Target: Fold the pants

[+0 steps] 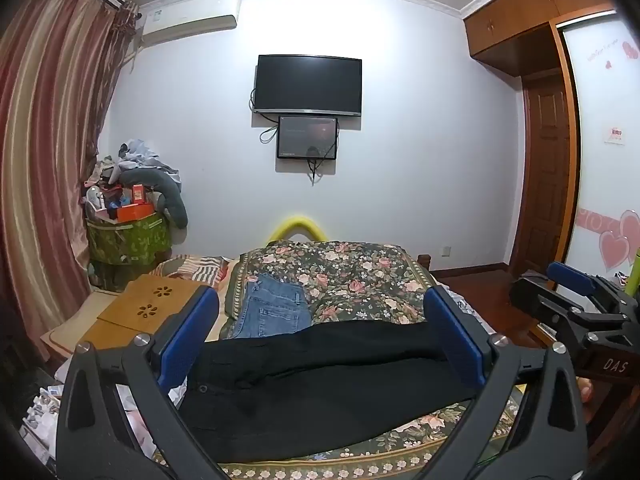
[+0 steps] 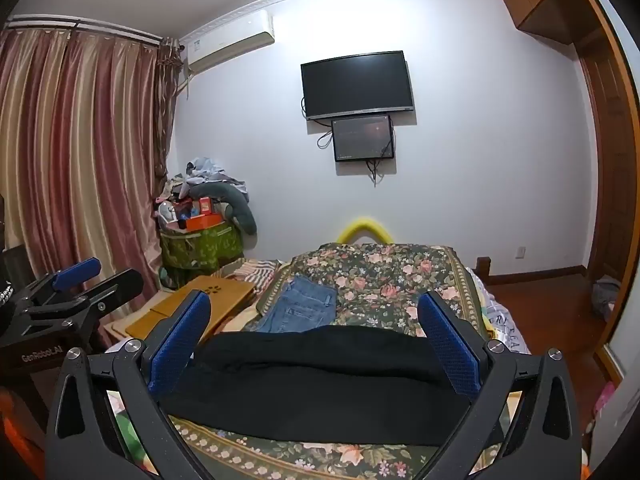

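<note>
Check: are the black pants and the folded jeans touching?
Cannot tell. In both wrist views the black pants hide the near edge of the jeans; no gap or contact shows.

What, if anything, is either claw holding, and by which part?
Nothing is held: left claw and right claw are open above the black pants.

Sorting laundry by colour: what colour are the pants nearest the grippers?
Black, seen best in the left wrist view.

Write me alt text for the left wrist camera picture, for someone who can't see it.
The open left gripper hovers over black pants lying across a floral bedspread, with folded blue jeans behind them. The right gripper shows at the right edge; a dark wall TV hangs beyond the bed.
</note>
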The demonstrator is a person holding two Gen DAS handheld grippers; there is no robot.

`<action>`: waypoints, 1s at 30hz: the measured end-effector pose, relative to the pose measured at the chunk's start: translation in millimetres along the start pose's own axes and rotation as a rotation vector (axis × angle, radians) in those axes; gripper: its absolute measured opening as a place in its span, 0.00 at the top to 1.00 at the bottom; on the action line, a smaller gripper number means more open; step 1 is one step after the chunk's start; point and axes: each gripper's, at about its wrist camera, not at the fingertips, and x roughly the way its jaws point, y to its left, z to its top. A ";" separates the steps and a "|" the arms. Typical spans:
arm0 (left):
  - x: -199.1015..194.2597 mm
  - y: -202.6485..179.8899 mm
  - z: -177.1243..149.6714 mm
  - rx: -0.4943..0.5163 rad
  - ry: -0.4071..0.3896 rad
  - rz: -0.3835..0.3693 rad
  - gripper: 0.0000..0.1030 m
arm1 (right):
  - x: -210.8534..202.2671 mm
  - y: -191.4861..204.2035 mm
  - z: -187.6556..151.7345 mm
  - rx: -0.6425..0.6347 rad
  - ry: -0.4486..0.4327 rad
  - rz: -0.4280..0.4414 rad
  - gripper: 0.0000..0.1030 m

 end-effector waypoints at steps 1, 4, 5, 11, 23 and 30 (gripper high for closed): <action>0.2 0.1 -0.2 -0.001 0.000 -0.001 0.00 | -0.1 0.0 0.1 0.000 -0.001 0.000 0.00; -1.5 -1.5 -2.5 0.010 -0.007 0.003 0.00 | -0.6 0.1 0.4 0.000 -0.002 0.002 0.00; -1.7 -1.5 -3.0 0.009 -0.007 0.004 0.00 | -0.7 0.3 0.6 0.000 -0.002 0.001 0.00; -0.1 -1.0 -4.8 0.003 -0.009 0.011 0.00 | -1.9 0.2 0.7 0.000 -0.004 -0.002 0.00; 7.2 0.6 -4.6 0.005 0.003 0.003 0.00 | 0.1 1.8 4.3 -0.004 0.000 -0.007 0.00; 5.6 -0.8 -5.2 0.013 -0.002 0.004 0.00 | -1.4 -2.2 4.3 -0.002 -0.002 -0.009 0.00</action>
